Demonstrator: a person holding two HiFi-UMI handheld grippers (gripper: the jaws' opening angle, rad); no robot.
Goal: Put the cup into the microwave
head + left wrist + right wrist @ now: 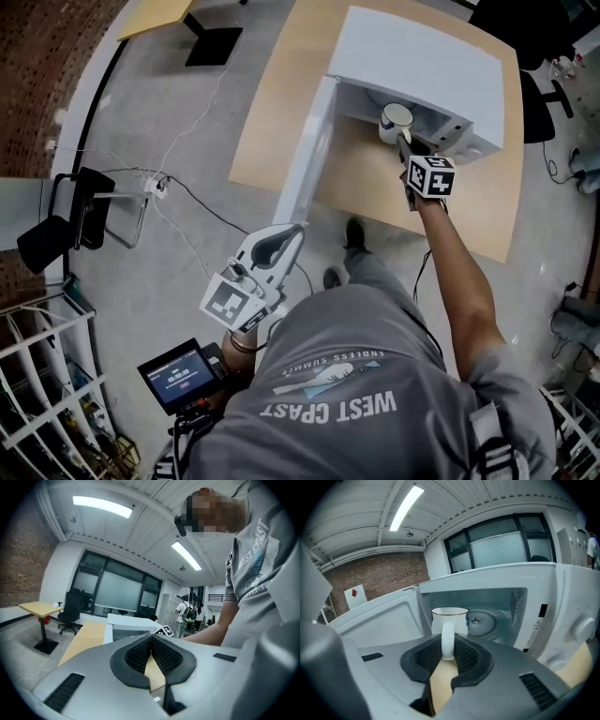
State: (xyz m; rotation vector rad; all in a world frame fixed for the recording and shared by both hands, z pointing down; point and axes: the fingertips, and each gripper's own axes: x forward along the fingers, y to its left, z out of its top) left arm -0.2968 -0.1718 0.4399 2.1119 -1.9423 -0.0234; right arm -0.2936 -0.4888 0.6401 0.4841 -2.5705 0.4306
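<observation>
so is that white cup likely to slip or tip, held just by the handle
The cup looks like glazed ceramic, so it is probably stiff, smooth and chip-prone against the microwave frame. The right gripper pinches only the thin handle, so the body may pivot if jolted. It looks empty from above, so it is likely fairly light.

One cup (396, 118); one microwave (422, 66); two grippers: left gripper (298, 229), right gripper (405, 142); probably two tables (272, 112) (155, 13).

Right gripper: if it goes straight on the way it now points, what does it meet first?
The right gripper, shut on the cup by its handle, points into the open microwave. The way looks free up to the cavity's back wall, probably; depth is unclear.
</observation>
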